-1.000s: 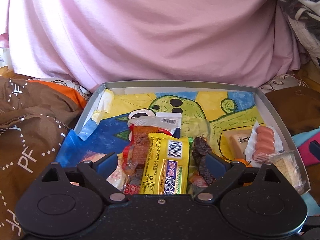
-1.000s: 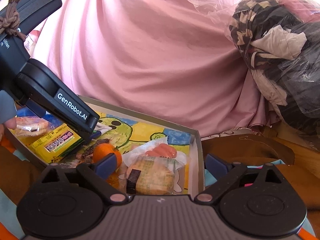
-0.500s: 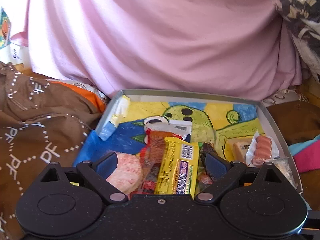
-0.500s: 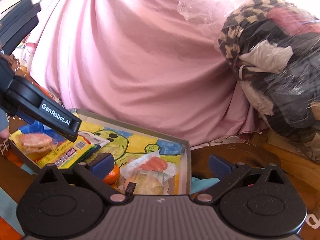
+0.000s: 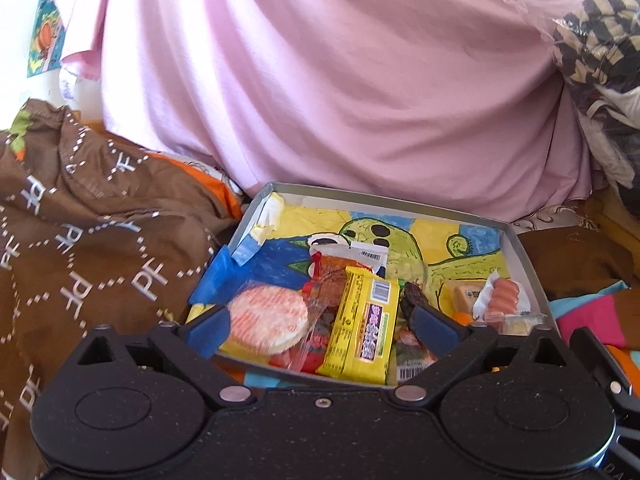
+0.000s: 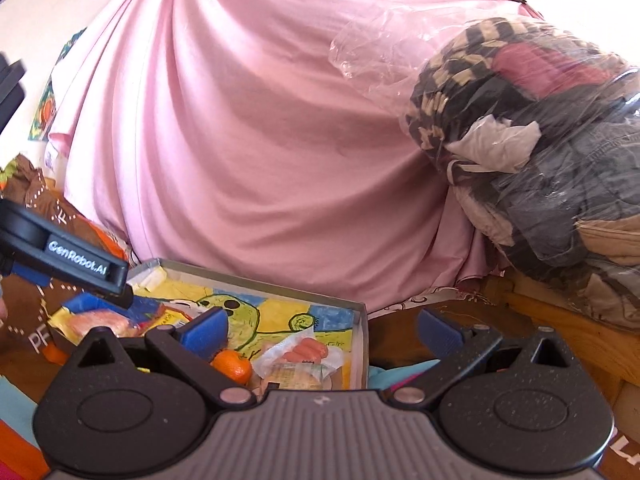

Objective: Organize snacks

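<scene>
Black gripper housing hides the near edge of the tray (image 5: 520, 256) in both wrist views, cutting off the wrappers there. Inside lie a yellow snack bar (image 5: 366, 320), a round pink rice cracker (image 5: 268, 318), wrapped sausages (image 5: 502, 298) and a mandarin (image 6: 232, 366), on a cartoon-painted floor. Left gripper (image 5: 320, 326) and right gripper (image 6: 320, 334) both gape, holding nothing.

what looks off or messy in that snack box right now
The snacks are piled at the near end of the box, overlapping: the yellow bar lies over a red packet, beside a round cracker pack. The far end is bare. The paper lining is peeling up at the far left corner.
</scene>
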A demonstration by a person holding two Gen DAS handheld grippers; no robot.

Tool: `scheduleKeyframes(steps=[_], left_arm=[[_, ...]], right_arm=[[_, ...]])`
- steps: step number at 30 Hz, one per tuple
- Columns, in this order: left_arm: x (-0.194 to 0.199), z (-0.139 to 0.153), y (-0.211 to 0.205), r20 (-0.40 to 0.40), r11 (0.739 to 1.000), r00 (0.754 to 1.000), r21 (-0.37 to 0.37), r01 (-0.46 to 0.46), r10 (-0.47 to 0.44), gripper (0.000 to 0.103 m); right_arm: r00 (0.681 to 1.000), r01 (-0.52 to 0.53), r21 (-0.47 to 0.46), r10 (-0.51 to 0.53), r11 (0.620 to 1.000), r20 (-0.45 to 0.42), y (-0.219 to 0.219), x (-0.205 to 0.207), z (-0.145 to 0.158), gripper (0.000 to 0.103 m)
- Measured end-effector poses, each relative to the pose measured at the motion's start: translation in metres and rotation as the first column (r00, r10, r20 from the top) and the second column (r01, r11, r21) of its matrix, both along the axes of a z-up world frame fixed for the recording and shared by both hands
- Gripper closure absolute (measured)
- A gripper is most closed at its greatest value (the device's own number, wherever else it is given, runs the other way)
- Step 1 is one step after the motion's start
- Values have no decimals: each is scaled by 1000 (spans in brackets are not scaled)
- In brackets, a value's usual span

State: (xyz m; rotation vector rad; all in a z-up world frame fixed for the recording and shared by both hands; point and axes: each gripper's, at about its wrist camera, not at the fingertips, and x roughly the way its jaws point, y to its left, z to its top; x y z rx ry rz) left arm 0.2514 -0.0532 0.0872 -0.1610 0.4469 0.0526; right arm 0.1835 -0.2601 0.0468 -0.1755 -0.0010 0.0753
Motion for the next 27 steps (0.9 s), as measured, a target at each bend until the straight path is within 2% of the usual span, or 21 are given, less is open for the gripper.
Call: scheduleKeyframes(steps=[16,23,27], left_arm=[[-55,2,10,31,999,999,-19,34,-33,1],[-89,-11,16,65,999,998,-43,8,-5,1],[-103,-13,16,44,999,998,-16,-42,42,1]], right_arm=[[998,-17,94,22,995,-53,-6,-35,7,0],[998,-7,118,14,993,-61,-8,-55,6,0],[998,-3,122,11,992,-65,-8,-64,3,0]])
